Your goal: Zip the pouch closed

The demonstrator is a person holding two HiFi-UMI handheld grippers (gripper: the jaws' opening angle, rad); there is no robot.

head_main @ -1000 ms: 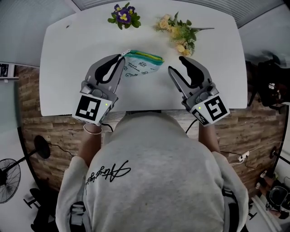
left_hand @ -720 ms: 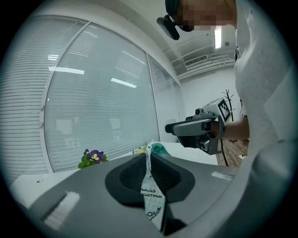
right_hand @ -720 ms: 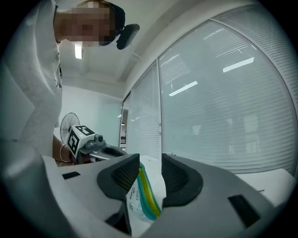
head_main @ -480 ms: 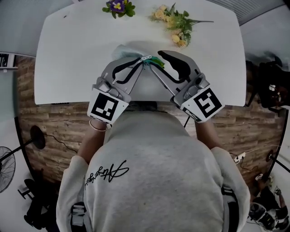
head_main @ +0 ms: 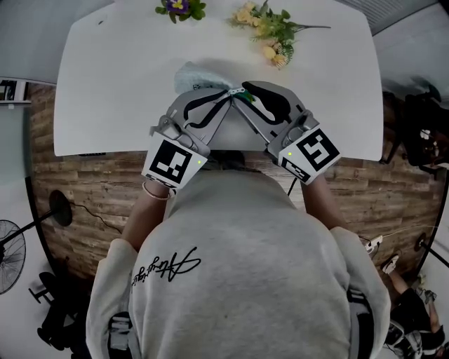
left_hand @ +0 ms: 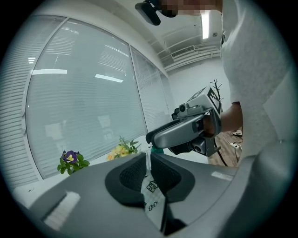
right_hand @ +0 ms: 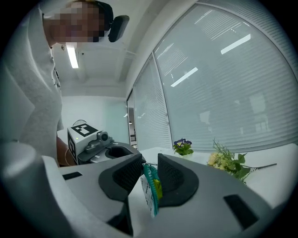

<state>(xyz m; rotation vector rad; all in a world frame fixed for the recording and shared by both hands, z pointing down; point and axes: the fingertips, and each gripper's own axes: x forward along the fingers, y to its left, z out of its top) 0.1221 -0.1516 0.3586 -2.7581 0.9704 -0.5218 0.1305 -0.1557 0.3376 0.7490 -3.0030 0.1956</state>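
The pouch (head_main: 192, 74) was near the middle of the white surface (head_main: 105, 84), just on the far side of the two tools, and its near right end came up to where their tips met. The left hand-held gripper (head_main: 223, 97) was squeezed tight on a thin white bit of the pouch with little prints on it. I think it held that end so the pouch would not slide when the zip got pulled. The right hand-held gripper (head_main: 243, 94) had only a narrow gap, and its jaws had just been closing. The pouch's teal zip edge (right_hand: 149, 179) stood between them, and the pads seemed to touch it on both sides near the tips. That hand was likely there to catch the zip pull, right beside the other grip, so one hand could hold and the other could drag. From above, the two tools covered most of the pouch, so I could not tell how much of the zip was open. The small pull was too tiny to be sure it was caught. The purple flowers (head_main: 179, 7) at the far edge were cut off, and the yellow flowers (head_main: 270, 31) lay to their right.
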